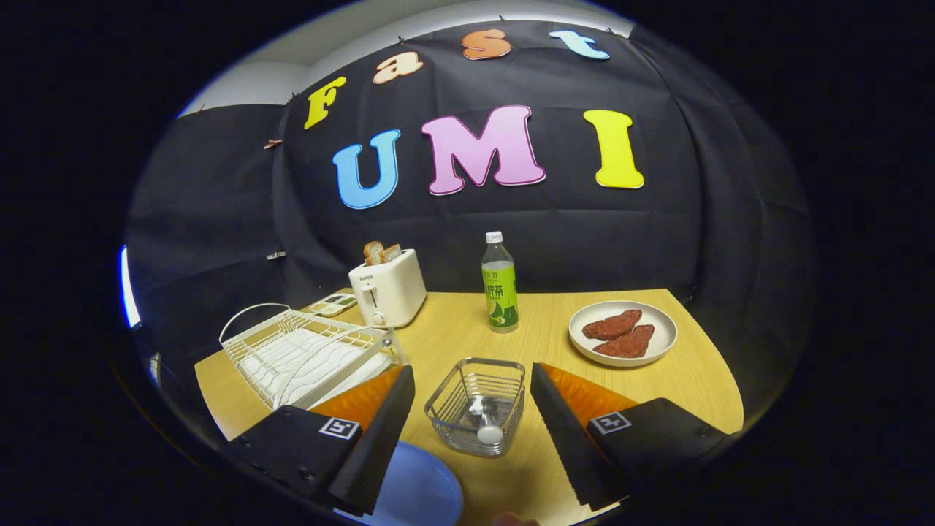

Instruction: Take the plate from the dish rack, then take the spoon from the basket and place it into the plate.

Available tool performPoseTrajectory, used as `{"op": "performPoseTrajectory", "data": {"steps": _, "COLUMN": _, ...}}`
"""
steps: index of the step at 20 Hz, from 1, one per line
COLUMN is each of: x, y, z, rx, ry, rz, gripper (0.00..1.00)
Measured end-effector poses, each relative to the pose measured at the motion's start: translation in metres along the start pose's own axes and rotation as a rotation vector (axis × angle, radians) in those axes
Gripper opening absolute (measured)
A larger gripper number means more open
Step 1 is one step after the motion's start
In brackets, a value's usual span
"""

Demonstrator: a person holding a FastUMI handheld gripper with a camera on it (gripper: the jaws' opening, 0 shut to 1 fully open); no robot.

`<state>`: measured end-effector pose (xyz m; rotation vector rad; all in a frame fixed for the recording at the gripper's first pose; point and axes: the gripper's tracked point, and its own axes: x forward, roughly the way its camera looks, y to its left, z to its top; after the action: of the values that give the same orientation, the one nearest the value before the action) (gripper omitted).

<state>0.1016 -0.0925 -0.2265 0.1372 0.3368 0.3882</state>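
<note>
Silver wire makes up the one small basket [475, 404], which sits on the wooden counter [540, 329] right between the two black fingers [380, 431]. Those jaws stand wide open and hold nothing.

One spoon [486, 422] lies inside the basket. Its round white end points back toward the jaws, and its long side runs away from them toward the far side of the basket.

One blue plate [416, 489] lies flat on the counter, close in by the left finger and partly hidden under it.

One white wire dish rack [307, 351] sits past the left finger. Behind it stands one cream toaster [387, 292] with two slices of toast [382, 253] poking out of the top. There is a small word on the front of the toaster, but it is too small to read.

One bottle [500, 283] with a green label and a white cap stands straight up beyond the basket. The label has writing on it, and it is too small to read for sure.

One white plate [661, 325] sits ahead of the right finger, well apart from the basket. Two brown-red pieces of food [619, 333] lie on it.
</note>
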Motion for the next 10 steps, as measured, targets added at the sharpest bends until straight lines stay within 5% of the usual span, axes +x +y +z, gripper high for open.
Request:
{"op": "performPoseTrajectory", "data": {"steps": 6, "x": 0.024, "y": -0.008, "z": -0.022, "rx": -0.042, "ry": 0.022, "rz": -0.021, "gripper": 0.97}}
{"op": "performPoseTrajectory", "data": {"steps": 10, "x": 0.028, "y": -0.012, "z": -0.018, "rx": 0.003, "ry": 0.002, "rz": -0.034, "gripper": 0.72}}
